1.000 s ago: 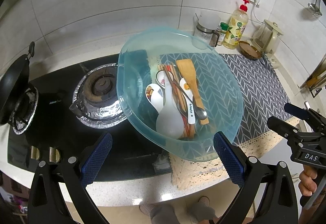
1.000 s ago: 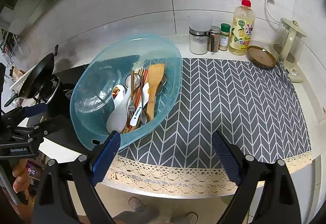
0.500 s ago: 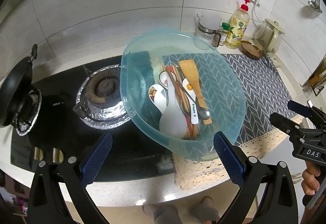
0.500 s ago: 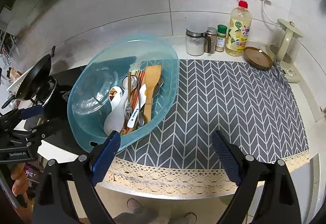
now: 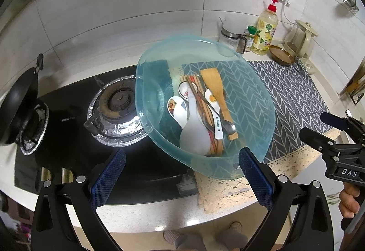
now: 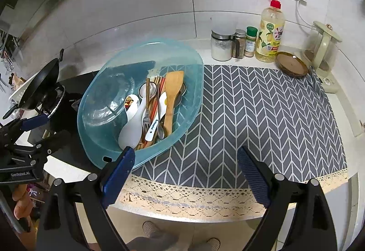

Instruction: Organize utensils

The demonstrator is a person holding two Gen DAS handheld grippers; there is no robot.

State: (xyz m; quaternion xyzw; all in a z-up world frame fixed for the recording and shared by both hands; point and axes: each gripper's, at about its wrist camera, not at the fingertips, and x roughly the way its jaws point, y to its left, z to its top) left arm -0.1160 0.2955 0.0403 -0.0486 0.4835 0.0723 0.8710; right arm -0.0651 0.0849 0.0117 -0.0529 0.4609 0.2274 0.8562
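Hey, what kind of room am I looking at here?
Most likely a home kitchen: a gas stove burner with a black wok, a dish soap bottle by tiled wall, and a basin of utensils.

Translucent blue basin (image 6: 191, 73), oval, tilted; sits half on hob, half on chevron mat. Utensils piled lengthwise in its low side:
- wooden spatula (image 6: 172, 96), blade toward wall, rightmost
- white rice paddle (image 6: 132, 128), blade toward counter edge, leftmost
- ceramic spoons w/ printed bowls (image 5: 176, 107), 3 approx
- white-handled spoon w/ lettering (image 6: 154, 125)
- chopsticks (image 5: 196, 89), wood + red, under the rest
- metal spoon (image 5: 229, 125) & fork (image 6: 146, 118), tines toward counter edge
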